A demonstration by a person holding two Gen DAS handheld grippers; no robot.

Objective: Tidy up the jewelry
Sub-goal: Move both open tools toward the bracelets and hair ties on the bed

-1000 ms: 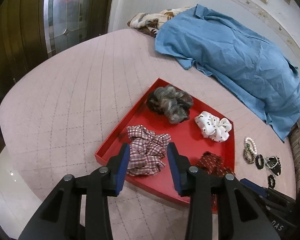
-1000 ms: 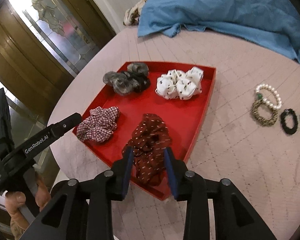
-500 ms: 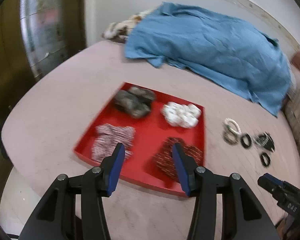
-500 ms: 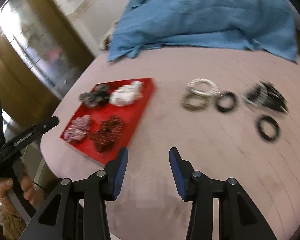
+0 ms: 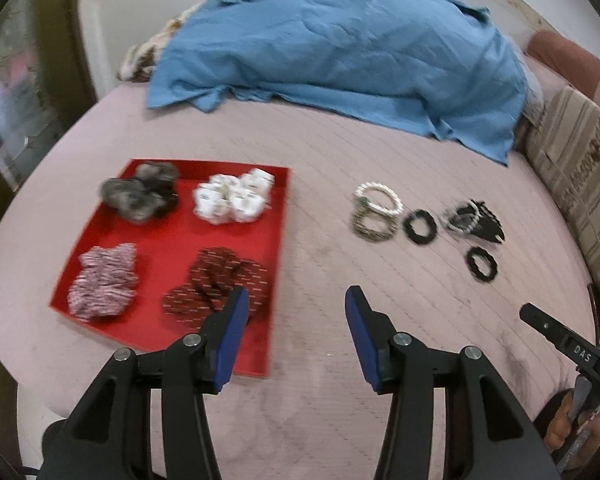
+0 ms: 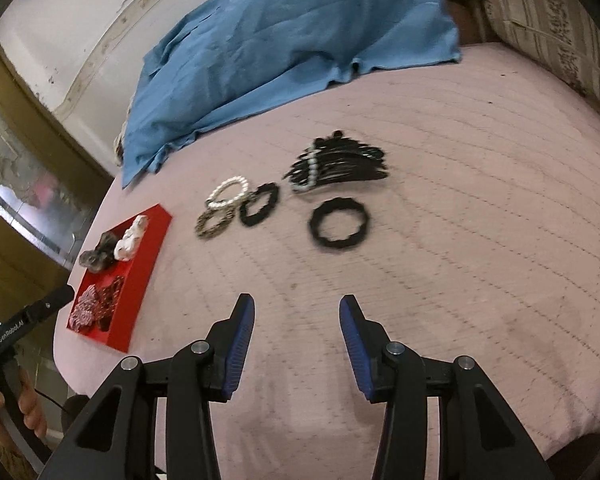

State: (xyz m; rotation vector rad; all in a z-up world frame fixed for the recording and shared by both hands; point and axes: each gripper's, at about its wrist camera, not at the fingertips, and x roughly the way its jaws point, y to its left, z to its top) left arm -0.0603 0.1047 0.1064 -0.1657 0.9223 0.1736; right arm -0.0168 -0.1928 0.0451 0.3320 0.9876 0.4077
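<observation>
Now both grippers, left gripper (image 5: 294, 306) and right gripper (image 6: 297, 314), hover spread and empty; bring the right squarely over the near black ring (image 6: 339, 225) and pinch one side; leave the tray (image 5: 278, 240) alone.

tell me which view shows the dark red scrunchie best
The left wrist view: the dark red scrunchie lies close and large in the red tray. In the right wrist view it is small, far off at the left edge.
</observation>
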